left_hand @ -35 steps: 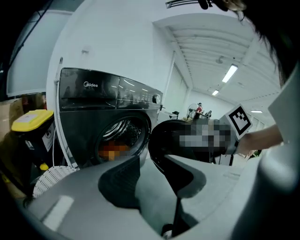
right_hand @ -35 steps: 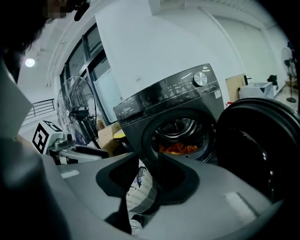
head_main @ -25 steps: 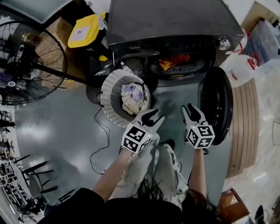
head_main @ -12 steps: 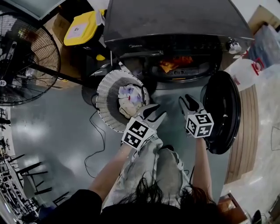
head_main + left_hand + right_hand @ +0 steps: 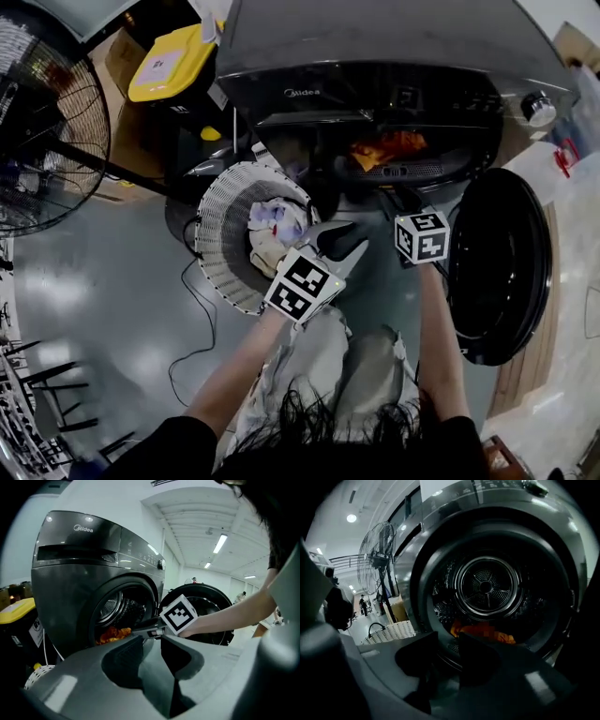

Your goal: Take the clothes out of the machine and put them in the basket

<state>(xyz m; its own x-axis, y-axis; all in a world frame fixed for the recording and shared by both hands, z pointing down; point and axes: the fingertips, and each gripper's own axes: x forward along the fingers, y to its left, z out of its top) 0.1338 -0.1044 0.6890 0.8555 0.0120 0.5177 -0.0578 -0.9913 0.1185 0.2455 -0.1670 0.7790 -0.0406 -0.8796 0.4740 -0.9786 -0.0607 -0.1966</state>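
Right hand-held gripper (image 5: pixel 447 638), jaws parted and empty, faces the dark grey front-loading machine (image 5: pixel 375 37); crumpled orange garment (image 5: pixel 389 147) lies in its drum at 12 o'clock. Advise reaching deep, clenching a thick fold. Left hand-held gripper (image 5: pixel 151 641) likewise released.

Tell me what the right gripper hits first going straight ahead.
Probably the crumpled orange garment lying low inside the dark grey washing machine; the right gripper, jaws apart, aims through the open doorway at it. Depth unclear.
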